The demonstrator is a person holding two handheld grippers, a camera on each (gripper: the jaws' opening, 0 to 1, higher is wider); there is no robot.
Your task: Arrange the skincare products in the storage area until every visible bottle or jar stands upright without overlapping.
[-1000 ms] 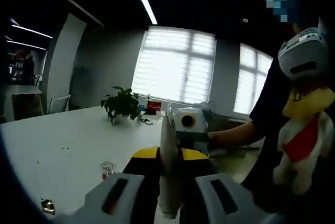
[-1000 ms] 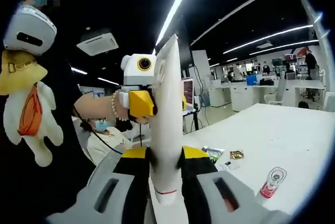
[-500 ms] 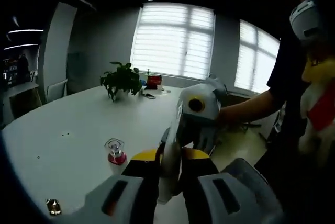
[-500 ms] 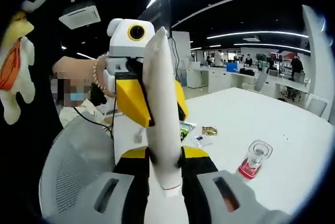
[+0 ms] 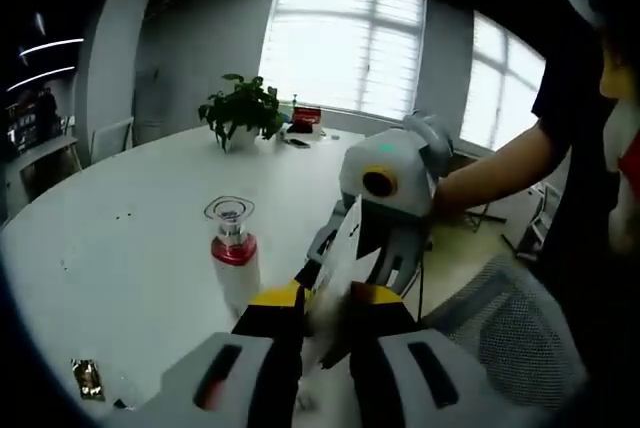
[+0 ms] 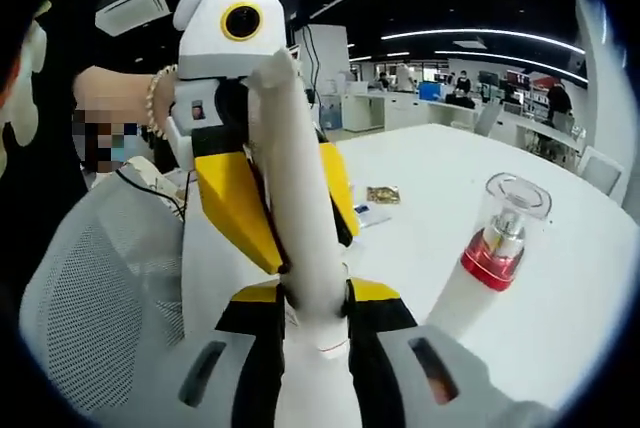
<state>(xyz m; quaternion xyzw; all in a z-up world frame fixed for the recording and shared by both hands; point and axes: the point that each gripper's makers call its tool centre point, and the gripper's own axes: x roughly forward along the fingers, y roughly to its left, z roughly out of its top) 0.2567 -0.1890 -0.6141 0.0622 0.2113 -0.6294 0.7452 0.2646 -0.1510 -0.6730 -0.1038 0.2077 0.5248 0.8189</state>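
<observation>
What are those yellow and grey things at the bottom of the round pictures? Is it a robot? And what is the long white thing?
It is not a robot. A person holds a grabbing tool, a pair of tongs, in each hand, and each has a small camera riding on it. That is why both pictures are round and look along the tool.

In the left gripper view you see the left tongs at the bottom, and the right tongs come in from the right. In the right gripper view it is swapped: the right tongs are below and the left tongs above.

Both tongs pinch the same white tube, one at each end.

On the white table stands a bottle with a red collar and clear cap, upright, and a potted plant farther off.
</observation>
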